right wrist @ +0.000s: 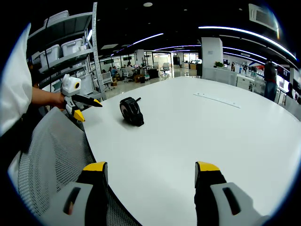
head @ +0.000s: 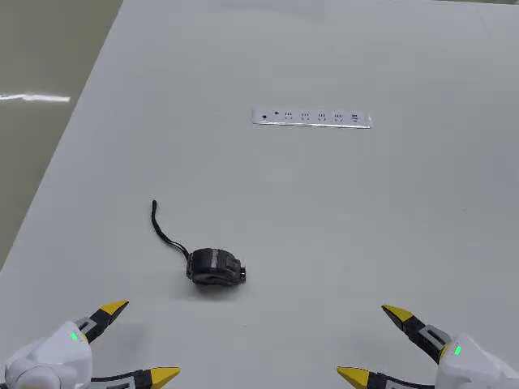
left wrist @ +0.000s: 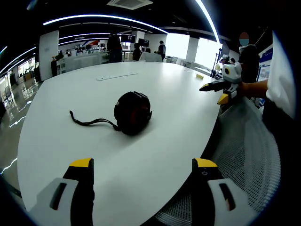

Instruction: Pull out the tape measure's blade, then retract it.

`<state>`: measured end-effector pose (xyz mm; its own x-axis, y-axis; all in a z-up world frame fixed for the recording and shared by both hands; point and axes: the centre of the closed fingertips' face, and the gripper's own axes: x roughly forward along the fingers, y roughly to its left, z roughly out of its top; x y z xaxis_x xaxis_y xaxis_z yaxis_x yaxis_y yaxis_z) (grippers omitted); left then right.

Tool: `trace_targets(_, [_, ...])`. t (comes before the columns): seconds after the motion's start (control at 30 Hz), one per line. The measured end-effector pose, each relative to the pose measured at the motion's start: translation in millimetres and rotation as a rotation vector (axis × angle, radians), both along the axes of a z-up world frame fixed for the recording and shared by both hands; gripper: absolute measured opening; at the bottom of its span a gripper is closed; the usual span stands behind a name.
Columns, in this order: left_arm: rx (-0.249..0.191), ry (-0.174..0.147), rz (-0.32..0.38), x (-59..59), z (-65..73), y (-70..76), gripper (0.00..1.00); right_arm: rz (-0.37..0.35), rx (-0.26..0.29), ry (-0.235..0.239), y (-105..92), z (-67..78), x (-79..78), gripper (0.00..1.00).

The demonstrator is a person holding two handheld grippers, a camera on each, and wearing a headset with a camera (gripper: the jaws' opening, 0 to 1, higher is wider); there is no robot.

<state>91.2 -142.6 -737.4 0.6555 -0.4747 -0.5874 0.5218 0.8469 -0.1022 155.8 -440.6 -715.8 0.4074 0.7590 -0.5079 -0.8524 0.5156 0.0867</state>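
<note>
The tape measure (head: 215, 267) lies on the white tabletop (head: 349, 219), near the front and a bit left of the middle. It is black, and its blade is rolled up inside. A thin black cord (head: 162, 229) runs from it, back and to the left, flat on the tabletop.

The left hand-held gripper (head: 146, 339) is low at the near left. Its two yellow-tipped jaws are spread wide and hold nothing. They point forward and a little to the right. The tape measure is near the tips but apart from them. In the left gripper view it sits straight ahead, between the two jaws.

The right hand-held gripper (head: 366, 340) is low at the near right, well apart from the tape measure. Its jaws are spread wide too and hold nothing. They point forward and to the left. A small green light glows on each gripper.

In the right gripper view, a hand (right wrist: 57, 100) holds the left gripper from behind, with the arm level above a mesh chair (right wrist: 51, 155). A white power strip (head: 311, 117) lies farther back on the tabletop.
</note>
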Motion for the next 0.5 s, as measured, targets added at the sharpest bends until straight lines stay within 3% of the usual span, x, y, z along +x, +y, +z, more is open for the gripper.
trace_targets(0.5, [0.002,-0.003,0.002,1.7,-0.3,0.7,0.84,-0.003,0.003,-0.003,-0.1,0.8,0.6,0.76])
